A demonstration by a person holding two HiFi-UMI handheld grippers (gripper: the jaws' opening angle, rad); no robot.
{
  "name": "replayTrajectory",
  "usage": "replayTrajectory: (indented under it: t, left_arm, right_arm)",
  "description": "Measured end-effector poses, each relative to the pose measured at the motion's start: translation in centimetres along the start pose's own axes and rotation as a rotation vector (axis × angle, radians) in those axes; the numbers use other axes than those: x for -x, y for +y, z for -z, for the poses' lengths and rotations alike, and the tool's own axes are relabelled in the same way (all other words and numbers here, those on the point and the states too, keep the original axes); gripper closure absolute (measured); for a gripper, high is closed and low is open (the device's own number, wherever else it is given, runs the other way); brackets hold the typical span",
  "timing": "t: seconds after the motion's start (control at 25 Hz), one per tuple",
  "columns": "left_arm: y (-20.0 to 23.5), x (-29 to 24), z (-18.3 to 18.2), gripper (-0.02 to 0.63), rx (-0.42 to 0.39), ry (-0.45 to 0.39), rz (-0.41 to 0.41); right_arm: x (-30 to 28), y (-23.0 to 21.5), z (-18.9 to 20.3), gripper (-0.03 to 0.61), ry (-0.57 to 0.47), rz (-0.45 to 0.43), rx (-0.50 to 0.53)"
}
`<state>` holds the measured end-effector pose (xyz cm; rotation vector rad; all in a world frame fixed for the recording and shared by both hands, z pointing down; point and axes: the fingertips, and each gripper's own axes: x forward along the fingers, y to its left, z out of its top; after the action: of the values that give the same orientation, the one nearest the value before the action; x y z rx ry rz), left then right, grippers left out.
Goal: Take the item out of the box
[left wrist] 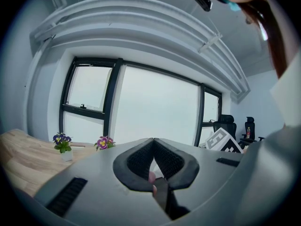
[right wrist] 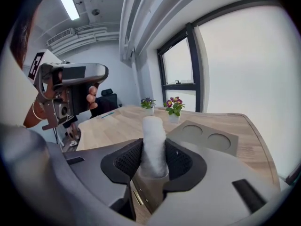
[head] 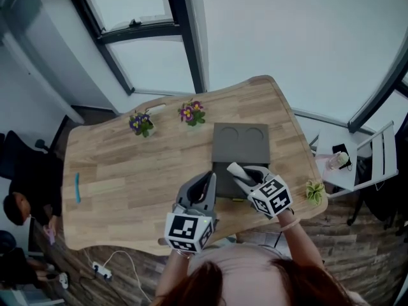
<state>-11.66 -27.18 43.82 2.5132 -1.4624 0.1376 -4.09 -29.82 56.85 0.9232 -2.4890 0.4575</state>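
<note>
A grey box (head: 223,178) stands open near the table's front edge. Its lid (head: 240,142), with two round recesses, lies flat behind it. My right gripper (head: 245,174) is shut on a white fuzzy roll (head: 234,169) and holds it above the box. In the right gripper view the roll (right wrist: 154,145) stands upright between the pads, over the box (right wrist: 146,194), with the lid (right wrist: 207,138) beyond. My left gripper (head: 209,182) hovers by the box's left side. In its own view the fingertips (left wrist: 153,141) meet and I see nothing gripped.
Two small pots of purple flowers (head: 141,122) (head: 191,113) stand at the table's far side. A blue pen (head: 77,187) lies at the left, and a small green plant (head: 313,191) sits at the right edge. A person (head: 19,204) sits at far left.
</note>
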Motion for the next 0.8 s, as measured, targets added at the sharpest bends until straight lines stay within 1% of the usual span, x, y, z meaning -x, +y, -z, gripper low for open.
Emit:
replayTrajectory:
  t: [0.48,0.8]
  left_arm:
    - [-2.3,1.5,-1.2,0.612,-0.023,-0.031,-0.01]
    - [-4.8,3.0,-1.7,0.612,-0.035,-0.053,-0.016]
  right_arm:
    - [4.6,1.3,-2.9,0.445,-0.157,-0.001,0.005]
    - [8.2,2.2,-3.5,0.445,-0.232,-0.002,-0.002]
